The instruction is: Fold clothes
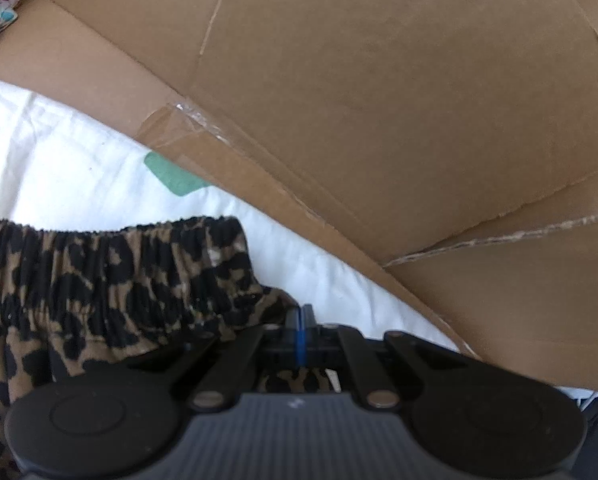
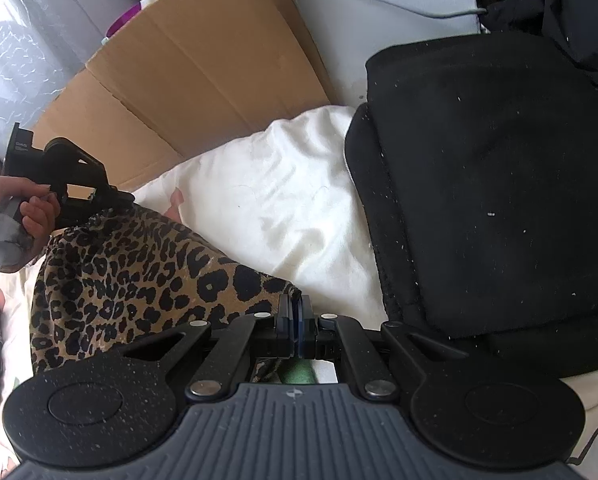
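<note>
A cardboard box (image 1: 379,100) is crowding the far side of the left gripper (image 1: 299,320), leaving only a narrow strip of white bedsheet (image 1: 79,160) open beside it. A folded black garment (image 2: 491,184) is blocking the right of the right gripper (image 2: 295,320); white sheet ahead is lying open between garment and box.

White bedding (image 2: 283,200) underneath; flattened cardboard box (image 1: 379,100) propped behind; black cushion (image 2: 499,184) beside; daylight.

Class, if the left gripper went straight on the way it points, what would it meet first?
Probably the cardboard box, past a strip of white bedding; depth is unclear. The left gripper is shut on the leopard-print garment.
</note>
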Tool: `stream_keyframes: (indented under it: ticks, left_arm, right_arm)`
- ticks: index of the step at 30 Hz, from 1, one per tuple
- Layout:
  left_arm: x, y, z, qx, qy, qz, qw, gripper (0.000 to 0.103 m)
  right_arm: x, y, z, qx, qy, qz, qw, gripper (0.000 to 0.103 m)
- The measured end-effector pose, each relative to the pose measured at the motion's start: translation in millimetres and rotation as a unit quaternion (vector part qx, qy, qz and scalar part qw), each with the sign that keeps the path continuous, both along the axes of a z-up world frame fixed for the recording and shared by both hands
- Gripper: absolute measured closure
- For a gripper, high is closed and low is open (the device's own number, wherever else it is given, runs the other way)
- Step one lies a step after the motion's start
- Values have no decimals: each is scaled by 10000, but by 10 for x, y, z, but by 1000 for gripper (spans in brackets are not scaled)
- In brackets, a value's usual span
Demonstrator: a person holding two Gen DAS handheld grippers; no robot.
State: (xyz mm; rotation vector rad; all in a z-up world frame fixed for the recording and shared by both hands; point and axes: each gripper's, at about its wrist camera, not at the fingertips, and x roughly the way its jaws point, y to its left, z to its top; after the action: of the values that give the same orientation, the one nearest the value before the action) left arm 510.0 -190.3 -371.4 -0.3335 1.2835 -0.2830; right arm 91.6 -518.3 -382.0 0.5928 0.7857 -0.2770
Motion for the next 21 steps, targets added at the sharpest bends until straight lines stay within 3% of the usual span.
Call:
stream_keyframes:
  ticks: [4, 8, 16, 21]
  left_arm:
    - [-25, -50, -15, -7, 93, -208, 9997, 93]
    - [-138, -141, 69, 10, 92, -629, 9980, 75]
    - [-475, -330, 125, -164, 483, -922, 9944, 76]
    - [-558, -408, 41, -271, 661, -781, 9944, 85]
  right_arm:
    - [26, -34, -50, 114, 86, -43, 9999, 102]
    - [-22, -43, -4, 134, -65, -10, 9999, 99]
    - [-30, -21, 33, 165, -182, -17, 9997, 99]
    - [-42, -2, 25, 166, -203, -23, 9997, 99]
